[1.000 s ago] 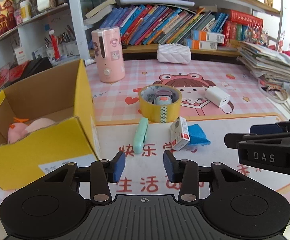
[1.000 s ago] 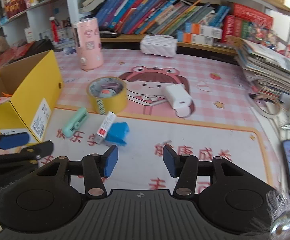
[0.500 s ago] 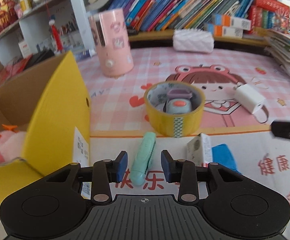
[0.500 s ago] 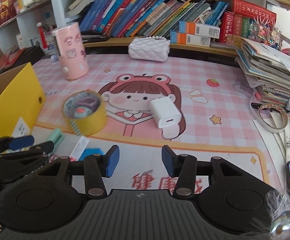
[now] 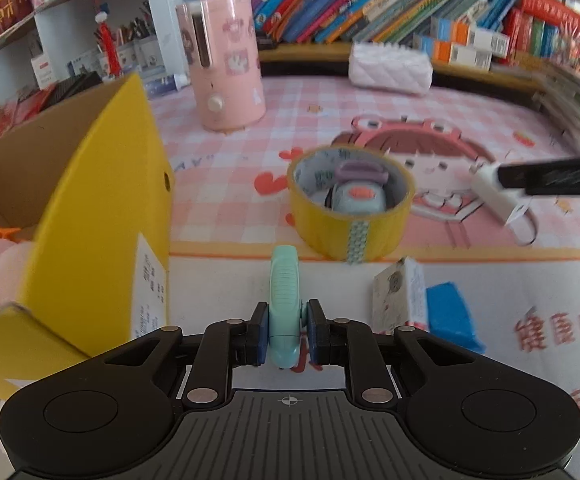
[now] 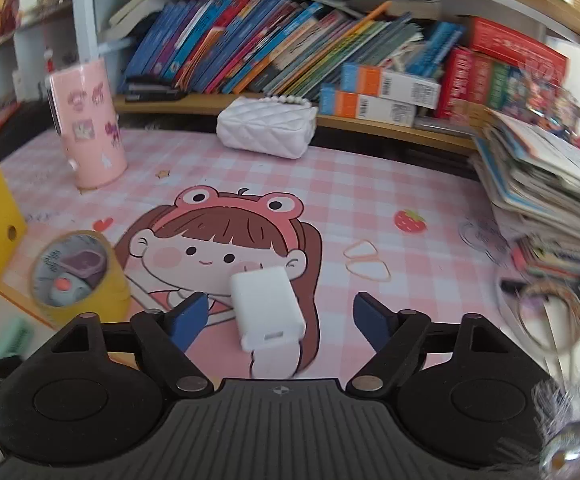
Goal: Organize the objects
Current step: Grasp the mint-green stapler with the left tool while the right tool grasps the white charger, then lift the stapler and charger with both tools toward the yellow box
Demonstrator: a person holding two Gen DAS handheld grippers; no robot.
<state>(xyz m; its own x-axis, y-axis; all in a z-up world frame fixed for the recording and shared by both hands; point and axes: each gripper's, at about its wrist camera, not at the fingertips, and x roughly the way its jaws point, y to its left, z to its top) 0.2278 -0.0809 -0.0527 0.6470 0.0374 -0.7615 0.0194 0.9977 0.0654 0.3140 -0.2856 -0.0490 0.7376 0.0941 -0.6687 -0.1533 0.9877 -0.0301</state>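
Left gripper [image 5: 288, 334] pinches the mint utility knife [image 5: 285, 300], likely bound for the yellow box [image 5: 102, 208] at nine o'clock; right gripper [image 6: 280, 318] gapes around the white charger [image 6: 268, 306].

Left gripper [image 5: 288, 334]: a second ago it hangs wide open above the counter, short of the objects. It now sits low and forward, its fingers [image 5: 261, 334] closed against both sides of the mint pen [image 5: 285, 304], gripping its near end. The pen's far end now points toward the tape roll [image 5: 349, 210], straight along the fingers rather than angled.

Right gripper [image 6: 280, 320]: a second ago it faces the near part of the counter, the white charger [image 6: 268, 306] well ahead. It is now advanced to the charger, which lies between its spread fingers [image 6: 188, 320], nearer the left one. The jaws stand wider than before.
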